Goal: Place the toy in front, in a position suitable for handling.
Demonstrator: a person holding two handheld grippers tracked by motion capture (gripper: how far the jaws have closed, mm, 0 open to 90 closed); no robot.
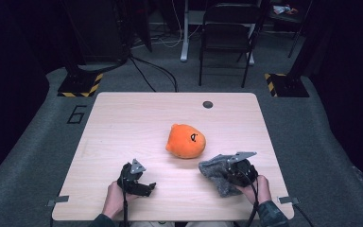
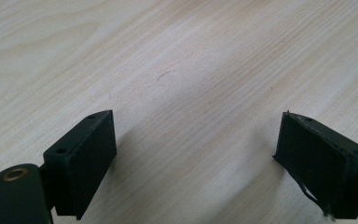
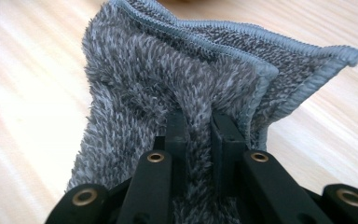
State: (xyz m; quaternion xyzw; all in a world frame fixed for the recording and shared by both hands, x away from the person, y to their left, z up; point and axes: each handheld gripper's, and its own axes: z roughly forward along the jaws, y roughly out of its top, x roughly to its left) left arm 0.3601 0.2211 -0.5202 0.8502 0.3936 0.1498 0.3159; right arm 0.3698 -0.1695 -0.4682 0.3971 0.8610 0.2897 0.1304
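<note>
Nearest, at the front edge of the pale wooden table [image 1: 123, 118], the person's two hands each hold a gripper. The left gripper [image 1: 144, 188] rests low on the tabletop at the near left, its jaws spread wide with only bare wood grain between them, as the left gripper view shows [image 2: 193, 154]. The right gripper [image 1: 217, 171], at the near right, has its jaws pinched tight on a grey fluffy microfibre cloth [image 1: 213, 176]; in the right gripper view the two black jaws squeeze a fold of the pile between them [image 3: 199, 128], and the cloth [image 3: 168, 70] fans out beyond the tips, its stitched hem uppermost and running across the view. In the high view the cloth lies bunched under and ahead of that gripper, its length running from the near right towards the table's middle. Just beyond it, near but apart, sits an orange plush toy [image 1: 185, 141] with a small face turned to the right. Farther off, a dark round grommet [image 1: 208, 104] sits near the far edge, and behind the table a black chair [image 1: 227, 38] stands on the grey floor
</note>
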